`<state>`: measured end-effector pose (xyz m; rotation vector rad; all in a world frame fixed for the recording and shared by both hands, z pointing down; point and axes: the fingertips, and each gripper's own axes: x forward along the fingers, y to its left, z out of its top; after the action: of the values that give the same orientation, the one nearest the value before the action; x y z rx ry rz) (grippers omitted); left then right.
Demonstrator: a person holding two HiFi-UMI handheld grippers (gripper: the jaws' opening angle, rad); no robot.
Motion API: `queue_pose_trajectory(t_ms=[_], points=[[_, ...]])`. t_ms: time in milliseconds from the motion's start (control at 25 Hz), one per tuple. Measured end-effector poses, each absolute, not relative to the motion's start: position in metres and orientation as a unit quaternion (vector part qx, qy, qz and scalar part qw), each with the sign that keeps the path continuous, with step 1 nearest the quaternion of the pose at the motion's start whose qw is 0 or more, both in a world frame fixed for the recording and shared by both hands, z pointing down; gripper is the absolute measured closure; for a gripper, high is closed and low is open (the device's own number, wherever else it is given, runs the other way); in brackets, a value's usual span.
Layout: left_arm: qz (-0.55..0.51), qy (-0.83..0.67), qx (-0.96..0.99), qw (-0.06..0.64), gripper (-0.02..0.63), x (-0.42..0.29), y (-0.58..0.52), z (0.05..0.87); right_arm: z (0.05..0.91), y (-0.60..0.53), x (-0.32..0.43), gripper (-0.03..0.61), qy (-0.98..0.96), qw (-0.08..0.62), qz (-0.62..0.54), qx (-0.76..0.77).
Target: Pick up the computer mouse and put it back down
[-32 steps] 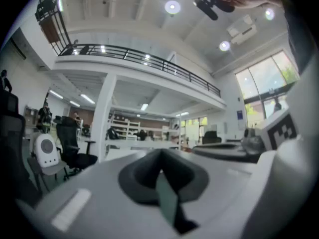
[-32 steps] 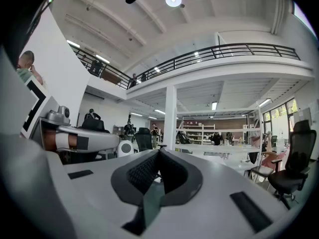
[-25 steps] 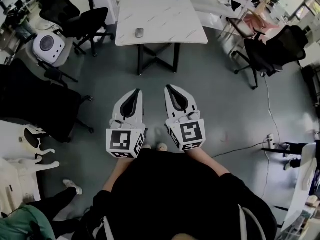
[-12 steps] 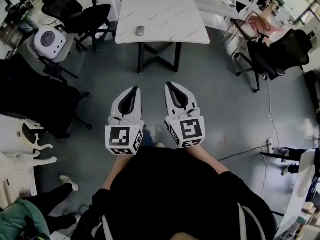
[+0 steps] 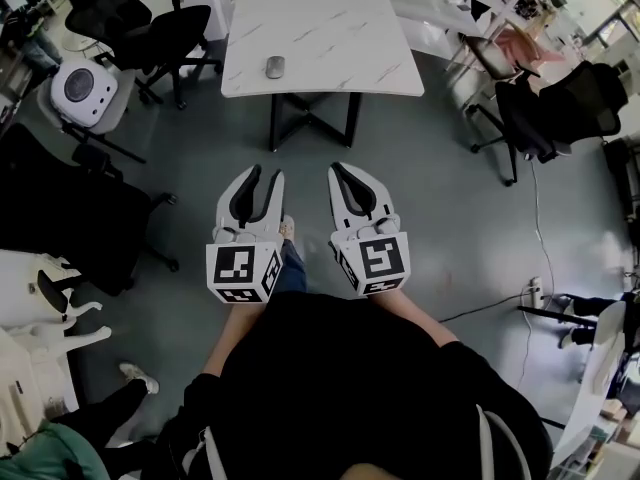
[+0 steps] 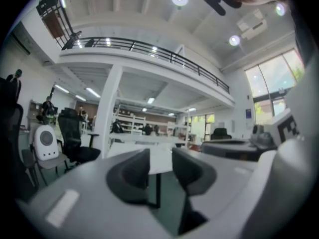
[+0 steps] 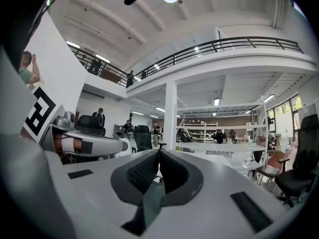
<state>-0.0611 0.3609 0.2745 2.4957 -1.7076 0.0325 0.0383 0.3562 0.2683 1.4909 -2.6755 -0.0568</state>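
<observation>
You are standing short of the white marble-patterned table [image 5: 330, 38], holding both grippers level over the grey floor [image 5: 420, 168] on the table's near side, well apart from its edge. The computer mouse [image 5: 274, 67] is lying on the tabletop, toward the table's left side and nearer its front edge than its far one, well apart from both grippers. Your left gripper [image 5: 263, 175] is pointing toward the table with its jaws parted. They have just been opening, and nothing is sitting between them: in the left gripper view, only the table's edge and a dark leg are showing through the gap. Your right gripper [image 5: 338, 171], just beside the left one and also aimed at the table, is carrying its jaws pressed together at the tips, with nothing caught in them. A black office chair [image 5: 150, 28] is standing off the table's left side, and another black chair [image 5: 545, 103] is standing off its right.
</observation>
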Motion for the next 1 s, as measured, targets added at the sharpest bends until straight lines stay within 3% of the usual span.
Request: queue_pose_trajectory(t_ms=[240,1000], points=[[0.014,-0.552,0.831,0.071,0.440,-0.075,0.280,0.281,0.271,0.278,0.022,0.558,-0.868,0.043,-0.013,0.494],[0.031,-0.528,0.844,0.088,0.440,-0.114,0.086,0.299,0.287,0.088,-0.010,0.558,-0.844,0.053,0.013,0.534]])
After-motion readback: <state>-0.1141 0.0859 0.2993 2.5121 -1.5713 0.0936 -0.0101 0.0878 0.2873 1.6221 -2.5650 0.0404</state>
